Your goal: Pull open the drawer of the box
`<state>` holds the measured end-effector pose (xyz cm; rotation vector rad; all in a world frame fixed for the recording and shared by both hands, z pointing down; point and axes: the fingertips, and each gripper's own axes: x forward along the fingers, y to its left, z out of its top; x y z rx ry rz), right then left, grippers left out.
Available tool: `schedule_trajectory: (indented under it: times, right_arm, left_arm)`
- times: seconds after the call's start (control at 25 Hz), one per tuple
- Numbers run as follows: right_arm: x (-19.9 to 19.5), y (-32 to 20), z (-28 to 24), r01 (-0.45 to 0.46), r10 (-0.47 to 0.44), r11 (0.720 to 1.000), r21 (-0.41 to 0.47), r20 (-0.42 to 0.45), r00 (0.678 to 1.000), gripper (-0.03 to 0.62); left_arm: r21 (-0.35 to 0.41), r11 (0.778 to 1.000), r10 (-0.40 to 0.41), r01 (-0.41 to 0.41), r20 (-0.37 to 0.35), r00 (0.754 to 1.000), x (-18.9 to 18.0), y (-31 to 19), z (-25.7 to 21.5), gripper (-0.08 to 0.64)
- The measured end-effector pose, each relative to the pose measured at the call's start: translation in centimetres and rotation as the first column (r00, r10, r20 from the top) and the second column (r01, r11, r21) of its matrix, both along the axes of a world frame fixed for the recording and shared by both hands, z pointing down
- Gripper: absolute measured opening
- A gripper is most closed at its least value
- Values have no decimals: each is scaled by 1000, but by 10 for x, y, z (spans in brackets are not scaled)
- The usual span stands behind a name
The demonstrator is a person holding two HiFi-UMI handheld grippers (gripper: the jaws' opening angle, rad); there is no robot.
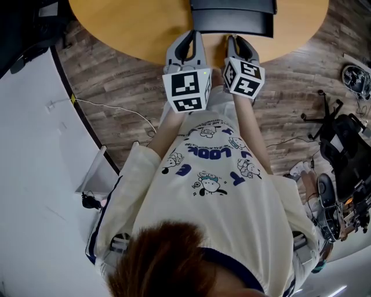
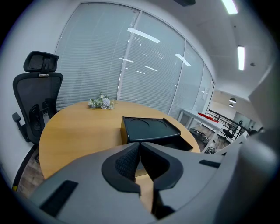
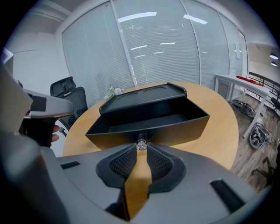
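Observation:
A black box stands on the round wooden table, with its drawer pulled out toward me. My right gripper is shut on the small clear knob on the drawer's front. In the head view the box and drawer lie at the table's near edge, and the right gripper reaches up to them. My left gripper hovers just left of the drawer. Its jaws meet at the tips with nothing between them, short of the box.
A small bunch of flowers lies at the table's far side. A black office chair stands behind the table on the left. In the head view, cables and a chair base lie on the wood floor to the right, and a white panel stands at the left.

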<state>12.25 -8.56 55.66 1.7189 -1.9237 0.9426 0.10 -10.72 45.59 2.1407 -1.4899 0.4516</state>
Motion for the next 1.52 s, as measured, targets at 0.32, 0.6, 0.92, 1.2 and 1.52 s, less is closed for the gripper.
schedule_trajectory:
  times: [0.32, 0.6, 0.92, 1.2, 1.52]
  right_arm:
    - [1, 13, 1, -7, 7, 1000, -8, -3, 1000, 86]
    - [0, 18, 1, -14, 14, 1000, -13, -7, 1000, 86]
    - [-5, 29, 4, -27, 27, 999, -33, -9, 1000, 86]
    - [-8, 36, 7, -37, 37, 998, -45, -5, 999, 86]
    - [-5, 42, 6, -50, 50, 998, -36, 2, 999, 86]
  left_arm:
    - [2, 1000, 16, -16, -6, 1000, 0, 6, -2, 20]
    - [1, 1000, 31, -31, -11, 999, -3, 9, -3, 20]
    - [-1, 999, 36, -36, -18, 999, -10, 10, -3, 20]
    - [3, 999, 47, -47, -23, 999, -13, 10, -1, 20]
    - [2, 998, 57, -57, -22, 998, -10, 13, -2, 20]
